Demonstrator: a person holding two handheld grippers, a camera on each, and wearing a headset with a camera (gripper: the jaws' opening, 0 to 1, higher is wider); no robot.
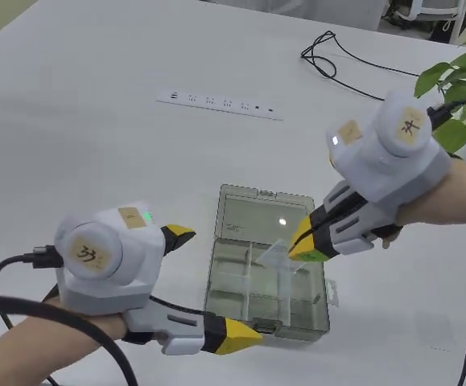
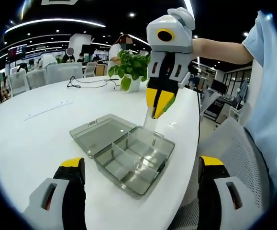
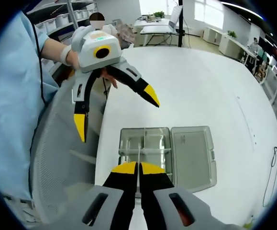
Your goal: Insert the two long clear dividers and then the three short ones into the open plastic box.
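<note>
The open plastic box (image 1: 216,265) lies near the table's front edge with its lid (image 1: 265,213) folded flat behind it. Clear dividers stand inside it and split it into compartments. My right gripper (image 1: 303,248) is shut on a short clear divider (image 1: 277,257), which hangs just over the middle of the box. In the right gripper view that gripper (image 3: 138,168) holds the divider (image 3: 139,147) edge-on above the box (image 3: 128,143). My left gripper (image 1: 208,285) stands open just left of the box with nothing in it. The left gripper view looks between its own open jaws at the box (image 2: 128,153), the right gripper (image 2: 158,108) and the divider (image 2: 150,122).
A white power strip (image 1: 219,104) lies across the table beyond the box. A black cable (image 1: 337,60) runs at the back right, next to a green plant (image 1: 458,88). The table's rounded edge is close behind the left gripper.
</note>
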